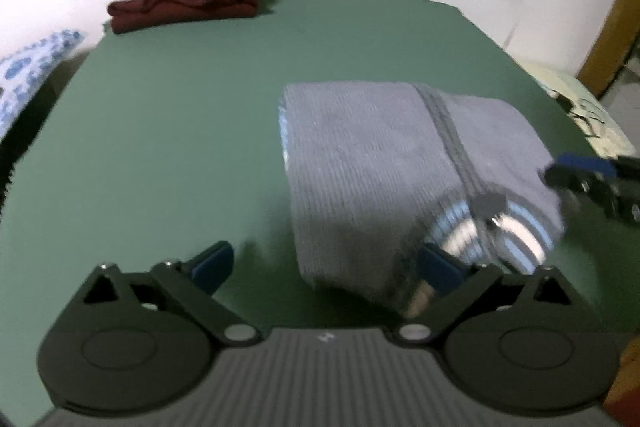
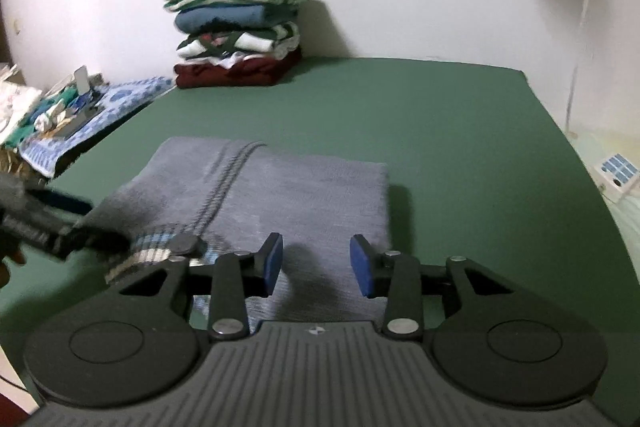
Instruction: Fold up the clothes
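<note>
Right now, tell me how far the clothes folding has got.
Done: a stack of folded clothes stands at the far corner of the green table. In hand: the grey sweater lies folded into a compact block; the left gripper and the right gripper both stand open, holding nothing. Left: probably moving it onto the stack.

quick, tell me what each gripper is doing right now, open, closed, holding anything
Left gripper: open wide, holding nothing; one pad touches the folded grey knit zip sweater.
Right gripper: open, nothing held, poised over the sweater's near edge.
</note>
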